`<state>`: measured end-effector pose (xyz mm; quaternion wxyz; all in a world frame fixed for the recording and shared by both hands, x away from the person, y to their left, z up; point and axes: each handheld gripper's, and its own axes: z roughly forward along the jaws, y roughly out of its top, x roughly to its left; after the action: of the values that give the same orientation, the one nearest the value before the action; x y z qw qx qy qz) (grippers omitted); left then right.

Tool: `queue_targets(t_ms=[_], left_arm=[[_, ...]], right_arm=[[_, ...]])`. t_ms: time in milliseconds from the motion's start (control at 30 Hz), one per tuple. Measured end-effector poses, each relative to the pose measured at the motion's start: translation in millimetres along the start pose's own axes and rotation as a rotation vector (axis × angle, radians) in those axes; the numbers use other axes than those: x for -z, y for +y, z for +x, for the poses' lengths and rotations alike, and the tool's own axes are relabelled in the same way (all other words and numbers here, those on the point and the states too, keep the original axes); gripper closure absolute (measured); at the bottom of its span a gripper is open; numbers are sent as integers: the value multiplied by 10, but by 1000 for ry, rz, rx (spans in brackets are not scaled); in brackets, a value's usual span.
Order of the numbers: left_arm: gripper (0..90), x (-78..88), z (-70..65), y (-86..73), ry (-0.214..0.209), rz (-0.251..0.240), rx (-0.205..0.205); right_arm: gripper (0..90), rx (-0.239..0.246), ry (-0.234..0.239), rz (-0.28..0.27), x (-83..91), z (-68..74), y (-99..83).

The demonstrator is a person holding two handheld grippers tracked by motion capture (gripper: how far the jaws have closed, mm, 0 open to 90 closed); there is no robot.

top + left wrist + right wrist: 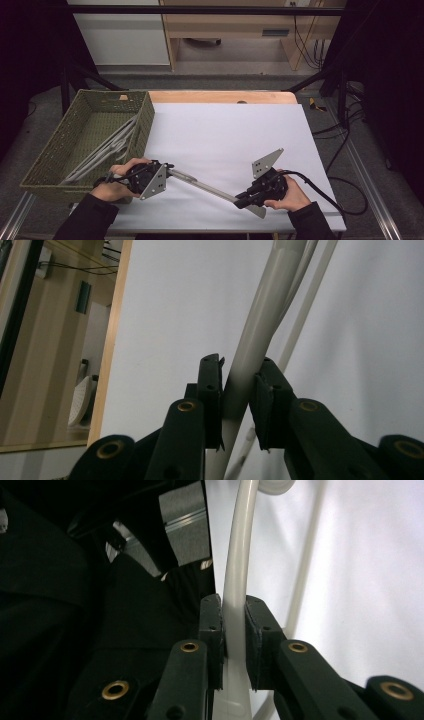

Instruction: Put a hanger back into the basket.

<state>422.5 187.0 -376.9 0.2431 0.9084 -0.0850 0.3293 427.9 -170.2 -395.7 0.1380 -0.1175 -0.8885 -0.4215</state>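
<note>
Item: one pale grey plastic clothes hanger [205, 186], smooth and matte, its arm a slim rounded bar of even thickness; in the high view it runs as a long straight diagonal across the near part of the white table cover [225, 130], between the two hands, from lower right up toward the left. In the left gripper view the bar [260, 325] rises between the jaws and a second, thinner grey rail runs beside it; in the right gripper view the bar [237, 580] curves gently at the top into a rounded bend. Left gripper [150, 179], black with a grey three-cornered plate: its ribbed black pads [210, 390] press on the bar from both sides, clamped on the hanger. Right gripper [244, 199], same build, black cable trailing to the right: its pads [212, 630] are likewise closed tight on the hanger's bar near its other end. Both grippers sit low over the cover, each in a hand with a dark sleeve. Also present: one olive-green woven basket [50, 150], rectangular with sloping sides and a coarse plaited texture, at the table's left edge just beside the left gripper; inside it, more pale grey hangers [107, 147] lying stacked. The cover is plain, flat and unmarked; a strip of light wooden tabletop [220, 96] shows along its far edge.
</note>
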Motion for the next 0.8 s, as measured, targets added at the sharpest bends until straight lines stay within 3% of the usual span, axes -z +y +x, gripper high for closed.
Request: queue_targets(t_ms=[200,400,567,667,767,800], left_arm=[[800,9,-11,40,3,26,20],[814,4,-18,84,1,36,70],[820,-19,7,154,-9,63,154],[821,-57,9,189,-3,69,230],[821,-117,-1,213,11,106,285],[821,-121,16,216,10,135,281]], right_arm=[[773,-23,-42,-36,58,-13,-18],[748,-30,-134,-125,176,-9,-29],[632,-25,-291,-204,275,-5,-38],[529,-45,-413,-272,342,2,-38],[432,-64,-517,-324,416,18,-48],[388,-78,-555,-350,454,22,-62]])
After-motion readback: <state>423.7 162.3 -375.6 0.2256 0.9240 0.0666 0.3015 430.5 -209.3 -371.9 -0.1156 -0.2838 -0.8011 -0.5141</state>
